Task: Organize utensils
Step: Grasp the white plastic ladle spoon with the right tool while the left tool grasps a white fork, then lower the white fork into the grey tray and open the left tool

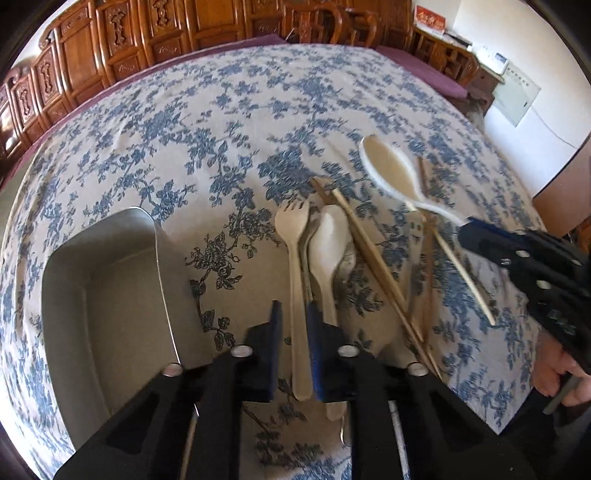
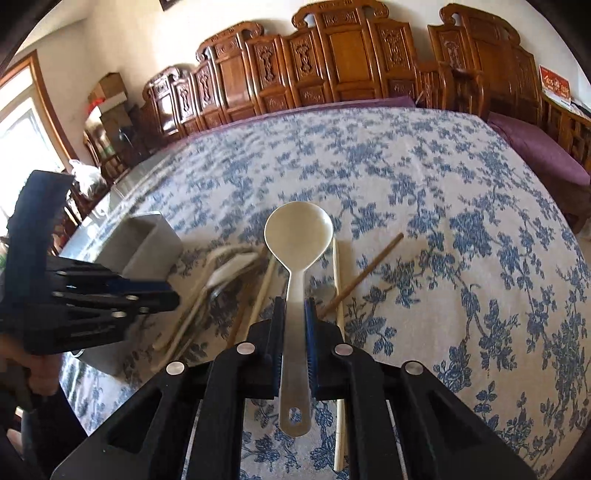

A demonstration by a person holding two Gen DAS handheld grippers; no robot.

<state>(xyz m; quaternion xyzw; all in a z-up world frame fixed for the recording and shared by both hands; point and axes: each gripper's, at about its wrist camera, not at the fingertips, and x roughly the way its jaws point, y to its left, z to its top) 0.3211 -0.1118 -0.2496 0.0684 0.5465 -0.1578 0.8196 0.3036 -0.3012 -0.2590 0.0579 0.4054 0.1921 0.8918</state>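
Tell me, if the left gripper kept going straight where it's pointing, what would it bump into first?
Probably the pale fork. Its handle already lies between the left gripper fingers, with the white spoon beside it. Just beyond comes the flowered tablecloth, though depth is hard to judge here.

No text, brand, number or label can be read anywhere; a red card (image 1: pixel 429 18) with gold characters is seen at the upper right of the left wrist view, propped on the carved wooden furniture, but its characters are too blurred to be made out; the same red card (image 2: pixel 554 85) is shown at the upper right of the right wrist view, equally illegible; a white panel (image 1: pixel 516 94) on the wall at the right carries faint print that cannot be read.
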